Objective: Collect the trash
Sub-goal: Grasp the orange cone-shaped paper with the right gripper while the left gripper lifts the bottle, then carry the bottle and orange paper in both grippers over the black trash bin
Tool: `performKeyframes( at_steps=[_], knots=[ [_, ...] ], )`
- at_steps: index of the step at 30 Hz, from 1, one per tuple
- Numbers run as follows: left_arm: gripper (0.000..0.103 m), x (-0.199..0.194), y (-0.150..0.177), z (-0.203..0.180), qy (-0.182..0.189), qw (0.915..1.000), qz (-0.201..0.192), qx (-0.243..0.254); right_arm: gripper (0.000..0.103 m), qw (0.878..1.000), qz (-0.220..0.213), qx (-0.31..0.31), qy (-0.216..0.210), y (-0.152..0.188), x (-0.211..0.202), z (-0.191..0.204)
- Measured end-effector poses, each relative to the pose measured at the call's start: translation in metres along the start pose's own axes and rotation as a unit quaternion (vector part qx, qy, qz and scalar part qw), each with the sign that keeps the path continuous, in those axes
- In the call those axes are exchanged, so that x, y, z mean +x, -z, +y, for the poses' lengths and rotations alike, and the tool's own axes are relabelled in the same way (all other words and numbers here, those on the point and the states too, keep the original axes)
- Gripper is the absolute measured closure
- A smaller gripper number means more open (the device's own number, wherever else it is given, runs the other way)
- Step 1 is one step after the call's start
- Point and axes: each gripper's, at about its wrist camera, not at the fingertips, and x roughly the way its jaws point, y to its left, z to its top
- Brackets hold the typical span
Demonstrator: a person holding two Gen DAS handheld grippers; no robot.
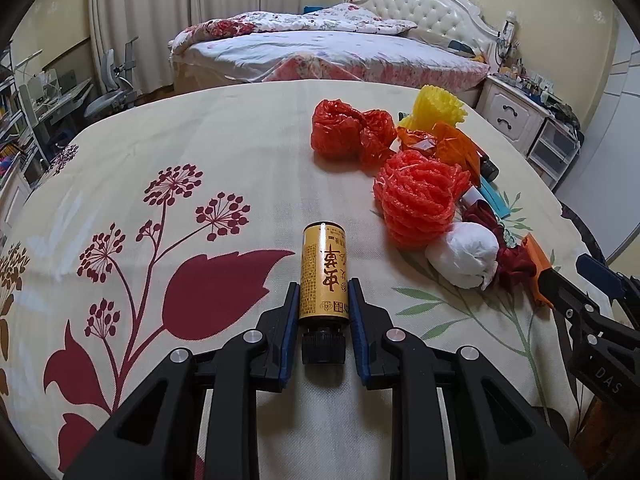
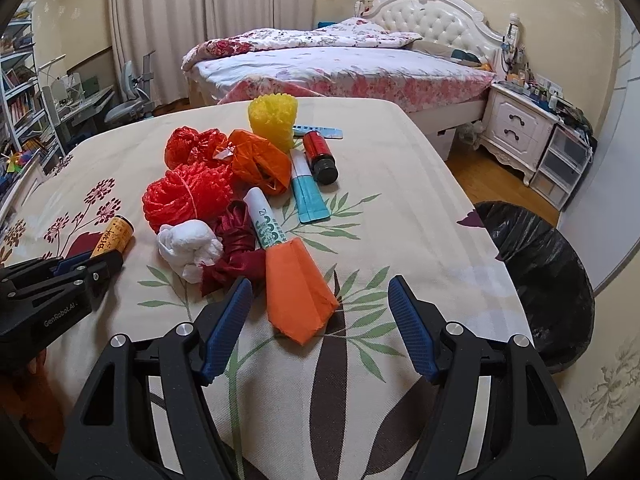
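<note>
Risk of the bottle [image 1: 323, 276] sliding out on lifting: smooth round body, pinched low near the cap. Left gripper [image 1: 324, 300] clamped on it, near side of the table [image 1: 224, 128]. Right gripper [image 2: 320, 316] spread open, empty, around the near tip of the orange wrapper [image 2: 298, 292], not touching. Bin [image 2: 536, 264] far right.

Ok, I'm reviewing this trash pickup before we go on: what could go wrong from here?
The left gripper pinches the yellow bottle low, near its cap, so the smooth round body might pivot or slip when lifted. The right gripper is open around the orange paper; closing could also catch the dark red cloth beside it. The black-lined bin sits past the table edge, so a short drop could miss.
</note>
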Motion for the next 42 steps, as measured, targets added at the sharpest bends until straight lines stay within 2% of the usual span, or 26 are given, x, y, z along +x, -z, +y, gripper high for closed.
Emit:
performKeyframes(
  at_steps=[6,18,25,33,42],
  knots=[
    [0.078,-0.002,0.0,0.0,0.003,1.0,-0.006,0.001,0.065,1.0,0.024,0.003,-0.018,0.004,0.01,0.0],
    [0.078,-0.017,-0.002,-0.009,0.007,0.9995,-0.03,0.011,0.065,1.0,0.002,0.018,-0.014,0.003,-0.007,-0.014],
    [0.078,-0.032,-0.016,-0.035,0.028,0.9972,-0.061,0.033,0.065,0.998,-0.03,0.047,0.016,-0.009,-0.023,-0.046],
    [0.078,-0.033,-0.037,-0.089,0.073,0.99,-0.092,0.078,0.065,0.991,-0.062,0.089,0.084,-0.02,-0.033,-0.104],
    [0.078,-0.018,-0.058,-0.171,0.132,0.9772,-0.101,0.132,0.065,0.978,-0.073,0.133,0.144,-0.018,-0.029,-0.161]
  ],
)
